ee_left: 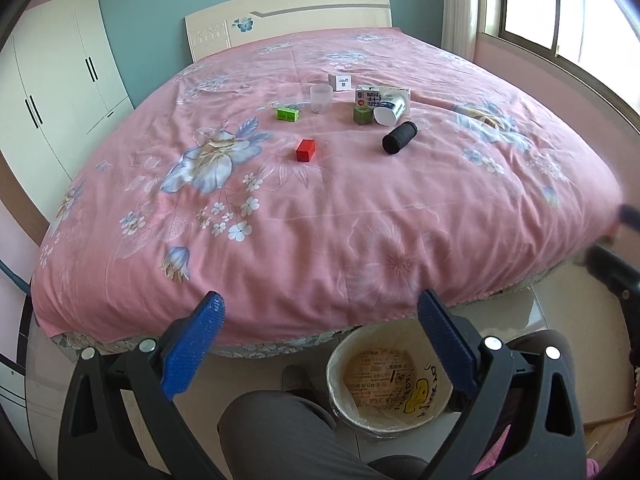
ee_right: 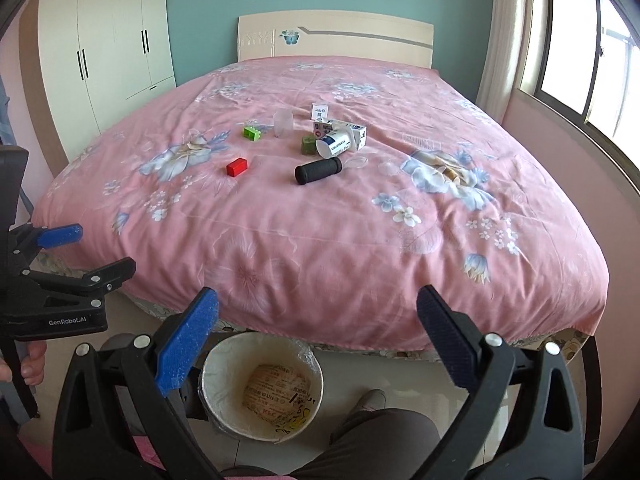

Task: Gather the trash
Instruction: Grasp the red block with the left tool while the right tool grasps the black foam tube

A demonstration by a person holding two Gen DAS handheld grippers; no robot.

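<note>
Trash lies mid-bed on the pink floral cover [ee_left: 320, 220]: a black roll [ee_left: 399, 138], a tipped white paper cup [ee_left: 390, 110], a milk carton [ee_left: 378, 96], a clear plastic cup [ee_left: 321, 99], a small white box [ee_left: 340, 82], a dark green cube [ee_left: 362, 114], a green block [ee_left: 287, 113] and a red block [ee_left: 306, 150]. A lined bin [ee_left: 334, 380] stands on the floor at the bed's foot. My left gripper [ee_left: 320, 336] hangs open and empty above it. My right gripper [ee_right: 318, 332] is likewise open over the bin [ee_right: 220, 376], far from the black roll [ee_right: 318, 171].
A white wardrobe [ee_right: 108, 36] stands at the left and a window [ee_right: 580, 56] at the right. The person's grey-trousered leg [ee_left: 280, 432] sits beside the bin. Their hand [ee_right: 32, 364] holds the left gripper [ee_right: 100, 252] at the left edge.
</note>
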